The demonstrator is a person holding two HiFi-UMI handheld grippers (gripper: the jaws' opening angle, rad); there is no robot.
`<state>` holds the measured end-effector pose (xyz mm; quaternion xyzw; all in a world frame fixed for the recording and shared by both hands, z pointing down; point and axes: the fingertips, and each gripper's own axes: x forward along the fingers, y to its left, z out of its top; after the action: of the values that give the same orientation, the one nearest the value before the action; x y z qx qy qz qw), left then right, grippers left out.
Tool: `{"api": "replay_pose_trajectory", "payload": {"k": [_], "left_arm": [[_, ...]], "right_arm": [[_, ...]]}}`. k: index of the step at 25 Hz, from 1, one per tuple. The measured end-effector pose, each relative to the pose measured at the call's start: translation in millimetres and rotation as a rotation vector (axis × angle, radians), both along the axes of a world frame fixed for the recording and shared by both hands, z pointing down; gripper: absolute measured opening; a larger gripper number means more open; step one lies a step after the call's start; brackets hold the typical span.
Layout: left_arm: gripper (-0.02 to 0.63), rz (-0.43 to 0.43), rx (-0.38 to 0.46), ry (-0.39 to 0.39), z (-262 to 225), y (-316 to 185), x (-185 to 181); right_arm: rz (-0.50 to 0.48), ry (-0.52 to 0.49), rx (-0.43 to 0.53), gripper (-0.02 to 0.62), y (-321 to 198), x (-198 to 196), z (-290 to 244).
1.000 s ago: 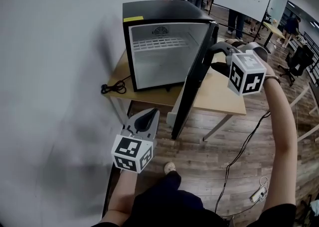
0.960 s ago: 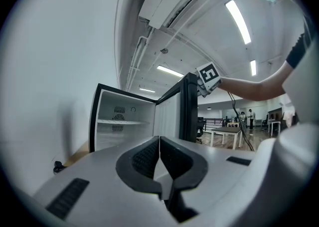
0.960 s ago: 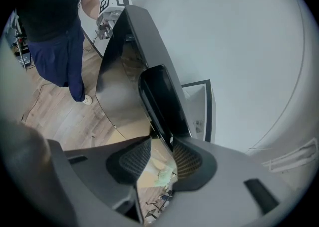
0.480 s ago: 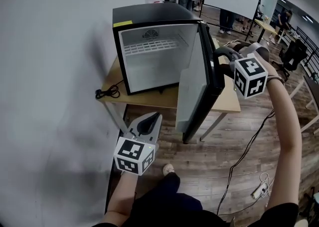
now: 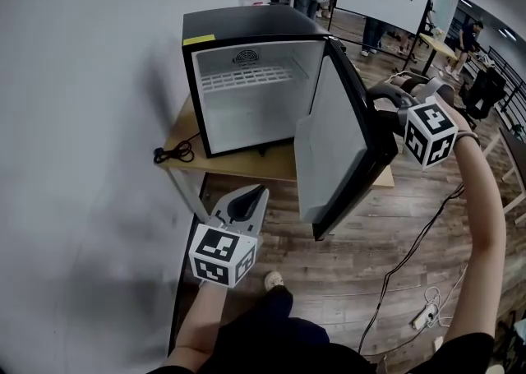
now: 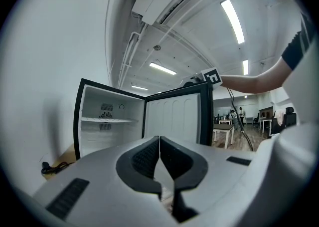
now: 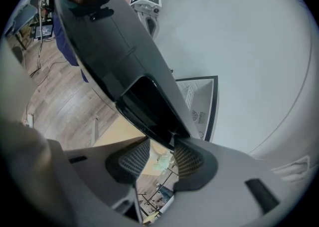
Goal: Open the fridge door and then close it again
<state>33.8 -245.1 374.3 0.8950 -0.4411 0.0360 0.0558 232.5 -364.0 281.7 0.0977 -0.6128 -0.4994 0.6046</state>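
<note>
A black mini fridge [image 5: 246, 23] with a white interior and one wire shelf [image 5: 245, 76] stands on a wooden worktop [image 5: 246, 165] against a white wall. Its door [image 5: 329, 142] hangs wide open to the right. The right claw [image 7: 158, 148] is opening, straddling the door's outer edge. The left claw [image 5: 259, 192], low before the worktop, is closed and empty.

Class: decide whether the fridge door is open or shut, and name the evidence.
Open. The door stands well clear of the fridge, so the wire shelf inside shows.
</note>
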Motion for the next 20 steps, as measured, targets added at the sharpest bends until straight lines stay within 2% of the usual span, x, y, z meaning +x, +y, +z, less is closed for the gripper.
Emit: {"api": "replay_pose_trajectory", "payload": {"k": [9,20], "left_arm": [[0.006,0.004,0.006,0.009,-1.1,-14.0,8.7],[0.006,0.008,0.002,0.021,2.1,-21.9,10.7]], "right_arm": [[-0.029,0.000,0.004,0.117,-2.5,17.9,1.0],[-0.033,-0.001,-0.008,0.118,-2.1,17.1,1.9]]}}
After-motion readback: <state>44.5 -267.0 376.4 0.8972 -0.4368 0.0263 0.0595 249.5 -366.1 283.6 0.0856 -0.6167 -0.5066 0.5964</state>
